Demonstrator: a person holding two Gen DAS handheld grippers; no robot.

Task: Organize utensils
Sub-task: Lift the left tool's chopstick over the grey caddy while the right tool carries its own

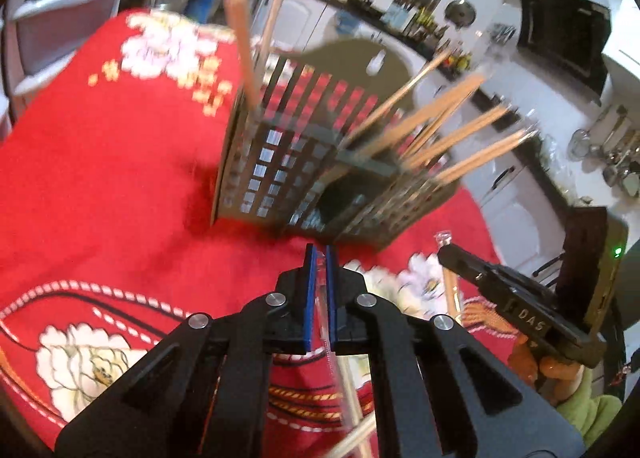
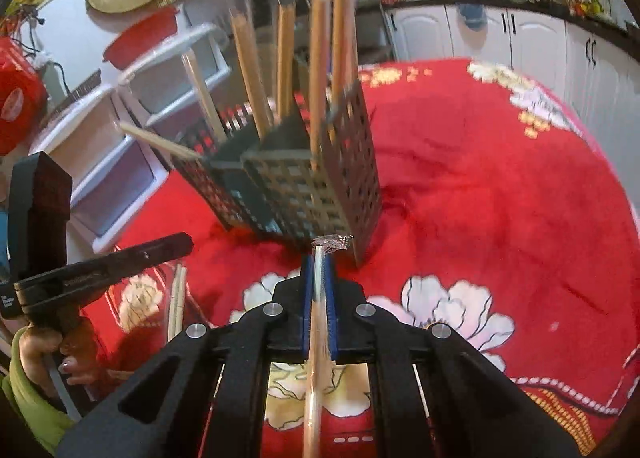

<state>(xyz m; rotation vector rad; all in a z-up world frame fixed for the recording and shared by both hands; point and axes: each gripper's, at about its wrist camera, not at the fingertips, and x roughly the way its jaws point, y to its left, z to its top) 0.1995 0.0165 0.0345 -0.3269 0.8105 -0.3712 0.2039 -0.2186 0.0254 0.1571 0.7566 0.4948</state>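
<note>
Red floral cloth, dark perforated holder, pale wooden chopsticks.

A bright red tablecloth (image 2: pixel 500 186) carried white and pink flowers with gold blocks and a white dashed border. At centre frame, a dark grey utensil holder (image 2: pixel 304 194) had a grid of square holes. Its chopsticks (image 2: pixel 320 70) were light tan wood. Both grippers were black with blue pads (image 1: pixel 309 298), each on a clear-wrapped pair. At lower left of the right wrist view, a sleeve (image 2: pixel 28 398) was lime green.

A matt perforated metal holder (image 2: pixel 304 194) of pale wooden chopsticks (image 2: pixel 248 70) stands on red embroidered cloth (image 2: pixel 500 186).
</note>
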